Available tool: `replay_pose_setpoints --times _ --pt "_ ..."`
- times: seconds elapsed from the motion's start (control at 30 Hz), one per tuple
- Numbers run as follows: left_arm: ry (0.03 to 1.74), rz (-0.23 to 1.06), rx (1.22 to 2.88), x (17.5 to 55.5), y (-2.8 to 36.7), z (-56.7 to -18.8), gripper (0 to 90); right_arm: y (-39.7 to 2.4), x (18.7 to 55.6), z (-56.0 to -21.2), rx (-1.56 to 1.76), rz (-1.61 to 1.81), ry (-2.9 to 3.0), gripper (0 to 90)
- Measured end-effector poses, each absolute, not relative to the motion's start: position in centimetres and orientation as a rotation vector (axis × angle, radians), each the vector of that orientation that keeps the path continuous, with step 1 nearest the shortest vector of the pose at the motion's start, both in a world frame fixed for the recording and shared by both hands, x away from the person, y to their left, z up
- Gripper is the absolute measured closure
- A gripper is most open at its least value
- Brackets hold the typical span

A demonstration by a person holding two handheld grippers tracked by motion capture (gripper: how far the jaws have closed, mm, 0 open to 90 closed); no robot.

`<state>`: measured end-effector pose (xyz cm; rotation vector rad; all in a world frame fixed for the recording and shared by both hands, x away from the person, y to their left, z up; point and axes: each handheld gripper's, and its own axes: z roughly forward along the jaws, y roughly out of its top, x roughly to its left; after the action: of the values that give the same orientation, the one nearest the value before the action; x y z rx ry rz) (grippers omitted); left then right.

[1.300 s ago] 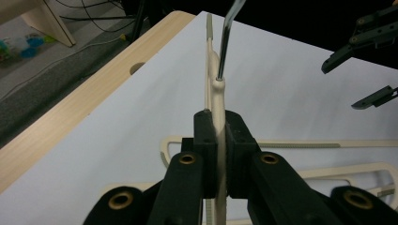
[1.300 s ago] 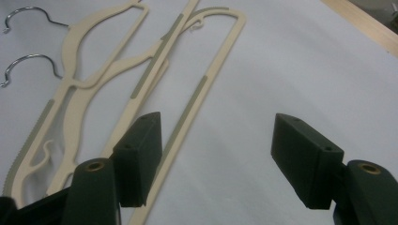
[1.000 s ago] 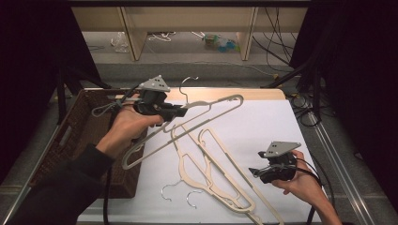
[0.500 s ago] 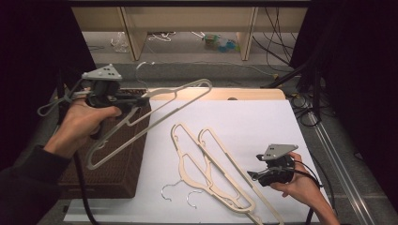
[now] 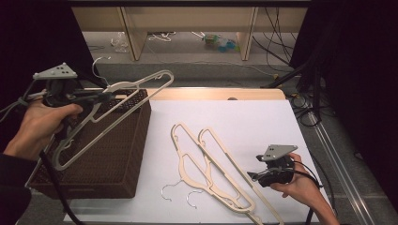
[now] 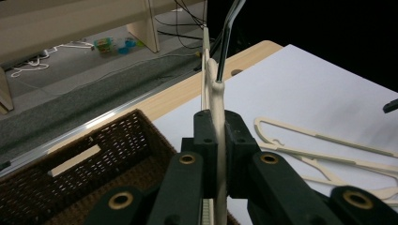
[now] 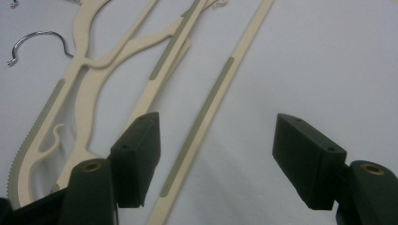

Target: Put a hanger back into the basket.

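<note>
Two grippers are at work over the table. The left gripper is clamped on a cream hanger near its neck; in the left gripper view the jaws pinch the thin cream edge tight, with the metal hook rising just beyond them. That hanger hangs tilted above the brown wicker basket, which sits at the left edge of the table, beside the white sheet. Inside the basket a pale strip lies against the weave; what else it holds I cannot tell.

The right gripper rests low near the front right corner of the sheet, its jaws spread apart and empty. In the right gripper view a long cream bar of one hanger runs up between the jaws, touching neither. Two more cream hangers lie overlapped on the middle of the sheet, their metal hooks pointing toward the front edge, just left of the right gripper.
</note>
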<state>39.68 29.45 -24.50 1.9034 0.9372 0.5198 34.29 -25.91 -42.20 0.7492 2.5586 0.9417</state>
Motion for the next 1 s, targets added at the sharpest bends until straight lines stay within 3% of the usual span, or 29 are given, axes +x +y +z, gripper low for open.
replay_pose_setpoints --times 0.53,1.0 --pt "1.026 0.542 1.900 41.0 35.3 -27.1 85.2 -25.9 34.3 -42.3 0.747 0.931 2.589 33.6" --pt "1.040 0.546 1.952 41.9 37.4 -29.7 85.2 -25.8 34.2 -42.4 0.737 0.940 2.585 33.6"
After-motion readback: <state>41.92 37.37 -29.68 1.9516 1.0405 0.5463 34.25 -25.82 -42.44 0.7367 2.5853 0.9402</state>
